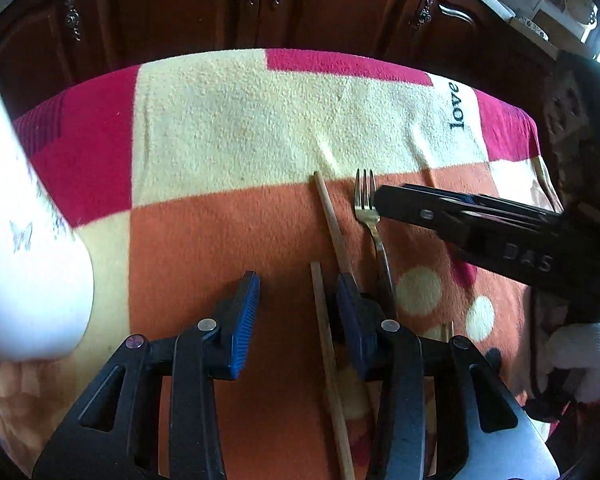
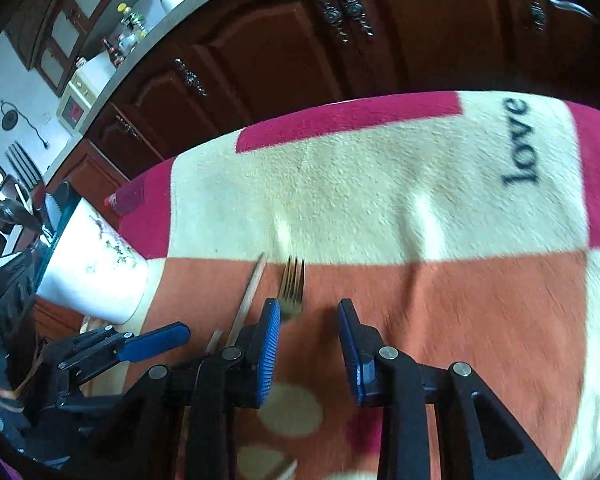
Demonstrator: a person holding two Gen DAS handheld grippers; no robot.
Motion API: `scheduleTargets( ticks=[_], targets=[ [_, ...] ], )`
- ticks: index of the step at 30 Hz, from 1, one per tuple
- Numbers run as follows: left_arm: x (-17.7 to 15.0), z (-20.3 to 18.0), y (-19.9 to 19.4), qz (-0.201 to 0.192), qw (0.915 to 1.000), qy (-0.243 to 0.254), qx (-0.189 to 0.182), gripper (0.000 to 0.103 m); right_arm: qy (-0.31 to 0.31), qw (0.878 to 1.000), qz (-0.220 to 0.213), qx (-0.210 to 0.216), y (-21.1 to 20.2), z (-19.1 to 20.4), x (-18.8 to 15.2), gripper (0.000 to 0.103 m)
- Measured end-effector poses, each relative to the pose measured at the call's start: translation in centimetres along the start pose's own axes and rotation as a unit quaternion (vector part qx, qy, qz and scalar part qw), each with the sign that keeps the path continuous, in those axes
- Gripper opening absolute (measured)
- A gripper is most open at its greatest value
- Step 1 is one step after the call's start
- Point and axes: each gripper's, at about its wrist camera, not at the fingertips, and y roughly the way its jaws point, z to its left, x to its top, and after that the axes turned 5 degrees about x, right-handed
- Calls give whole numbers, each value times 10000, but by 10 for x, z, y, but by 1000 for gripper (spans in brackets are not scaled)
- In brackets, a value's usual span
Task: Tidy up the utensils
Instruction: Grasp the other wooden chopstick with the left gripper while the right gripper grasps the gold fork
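- We see the fork (image 1: 367, 204) lying just right of two wooden chopsticks (image 1: 332, 224); our left gripper (image 1: 298, 296) is spread over one chopstick, pinching nothing.
- Our right gripper (image 2: 309, 328), spread and empty, hovers beside the fork's tines; its handle is hidden.
- A patchwork blanket (image 1: 228, 128) covers the surface, with a white cup (image 1: 24, 280) left of the fork and dark cabinets (image 1: 204, 4) beyond.

Both grippers (image 1: 296, 296) (image 2: 309, 322) part-open, angled downward

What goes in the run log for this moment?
left gripper: open over chopsticks | right gripper: open beside fork | held: nothing | white cup: standing
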Motion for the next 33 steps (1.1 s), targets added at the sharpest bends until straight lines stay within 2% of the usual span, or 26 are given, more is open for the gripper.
scheduleTargets(
  ticks=[3,4,5,6,8,10,15,26,33],
  targets=[
    [3,0,3,-12,10000,27,0,39,-138,9999,-5,76,12,0,8,30],
    [3,-1,3,-30,10000,63,14,35,-143,9998,-29,142,14,-1,10,29],
    [2,-2,3,-59,9999,130,73,24,-147,9998,-24,164,17,-1,12,21],
    [2,-3,4,-82,9997,191,117,19,-174,9997,-10,145,19,0,13,17],
    [0,-2,4,-89,9997,212,-69,7,-243,9996,-5,152,21,2,12,8],
    [-2,-1,2,-127,9996,213,-103,5,-285,9994,-54,172,17,5,10,2],
    [-6,10,-15,-220,9989,-47,-409,4,-372,9987,-329,88,-15,13,2,1],
    [-12,17,-93,-869,9954,-95,-400,4,-532,9943,-926,46,-87,39,-9,1],
    [-18,17,-134,-1218,9921,-48,-304,4,-682,9912,-1126,120,-115,66,-16,1]
  ],
)
